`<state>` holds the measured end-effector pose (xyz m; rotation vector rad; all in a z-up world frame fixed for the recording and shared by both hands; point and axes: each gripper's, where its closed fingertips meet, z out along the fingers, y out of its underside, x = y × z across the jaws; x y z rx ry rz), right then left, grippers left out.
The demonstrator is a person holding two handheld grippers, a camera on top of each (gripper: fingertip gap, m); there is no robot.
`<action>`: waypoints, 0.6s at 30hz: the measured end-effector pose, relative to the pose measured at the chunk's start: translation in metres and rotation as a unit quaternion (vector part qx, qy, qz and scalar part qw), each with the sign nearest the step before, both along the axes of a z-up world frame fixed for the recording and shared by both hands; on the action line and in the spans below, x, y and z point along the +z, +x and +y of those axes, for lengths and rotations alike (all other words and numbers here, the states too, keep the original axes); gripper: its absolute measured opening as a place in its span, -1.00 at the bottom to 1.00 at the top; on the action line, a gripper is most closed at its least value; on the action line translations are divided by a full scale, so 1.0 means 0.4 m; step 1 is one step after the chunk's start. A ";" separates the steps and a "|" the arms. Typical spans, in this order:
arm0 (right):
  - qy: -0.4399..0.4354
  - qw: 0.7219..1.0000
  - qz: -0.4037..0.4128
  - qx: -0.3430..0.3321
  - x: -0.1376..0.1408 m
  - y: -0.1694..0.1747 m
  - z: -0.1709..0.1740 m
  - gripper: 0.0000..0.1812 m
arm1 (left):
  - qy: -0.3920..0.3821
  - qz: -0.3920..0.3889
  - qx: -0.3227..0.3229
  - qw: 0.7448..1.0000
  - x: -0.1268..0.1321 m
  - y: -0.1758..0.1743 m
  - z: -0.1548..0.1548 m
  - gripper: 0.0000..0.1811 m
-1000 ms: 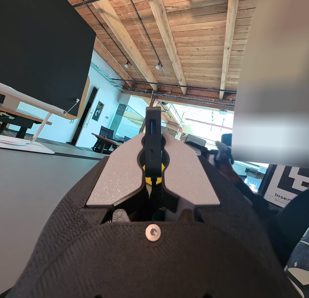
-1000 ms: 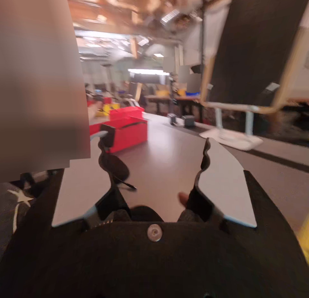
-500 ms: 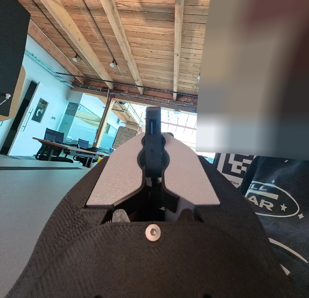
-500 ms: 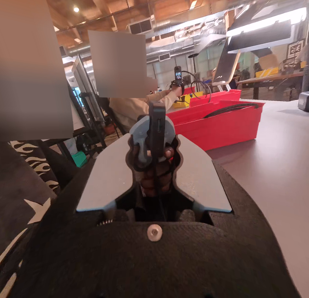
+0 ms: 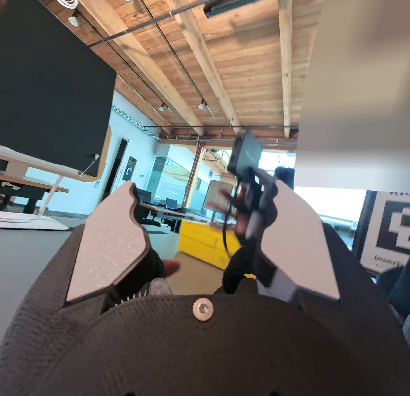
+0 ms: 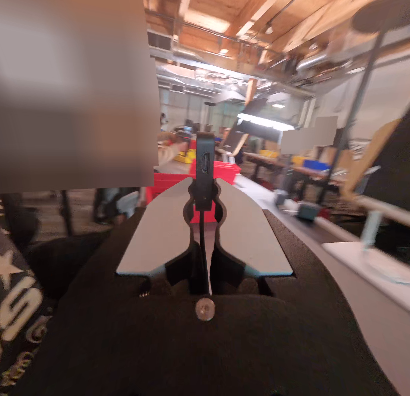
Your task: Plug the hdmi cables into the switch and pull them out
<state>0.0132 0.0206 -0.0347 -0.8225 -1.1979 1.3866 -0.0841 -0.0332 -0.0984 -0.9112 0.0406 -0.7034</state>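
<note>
The switch (image 6: 205,163) is a slim dark box with an HDMI port on its facing edge. My right gripper (image 6: 204,185) is shut on its lower end and holds it upright in the air. A thin black cable (image 6: 203,230) hangs from it between the fingers. My left gripper (image 5: 204,185) is open and empty, its jaws wide apart. In the left wrist view the switch (image 5: 245,154) shows tilted, up and to the right of my left gripper, held by the blurred right gripper (image 5: 255,192) with a hand (image 5: 235,207) behind it. No HDMI plug shows.
The grey table (image 5: 26,263) lies to the left, with a black panel on a white stand (image 5: 44,96). A yellow bin (image 5: 204,236) sits ahead. Red bins (image 6: 168,181) stand beyond the right gripper. A marker board (image 5: 388,230) and a person's dark shirt are close by.
The left gripper held the switch, then let go and opened. The right gripper, open a second ago, closed on the switch and now holds it alone. Both views swung round.
</note>
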 end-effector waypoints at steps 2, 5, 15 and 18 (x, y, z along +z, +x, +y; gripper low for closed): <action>0.053 0.996 0.012 -0.064 0.084 0.074 0.079 -0.84 | -0.005 0.005 0.008 1.000 -0.004 0.001 0.006 0.22; 0.133 0.983 -0.016 -0.123 0.168 0.181 0.193 -0.84 | -0.002 -0.011 -0.010 1.000 -0.002 -0.001 0.003 0.20; 0.208 0.872 -0.423 -0.135 -0.096 0.411 0.582 -0.84 | 0.004 -0.017 -0.016 1.000 -0.001 -0.004 0.002 0.11; 0.194 0.822 -0.517 -0.136 -0.183 0.455 0.656 -0.84 | 0.003 -0.025 -0.019 1.000 -0.003 -0.010 0.001 0.10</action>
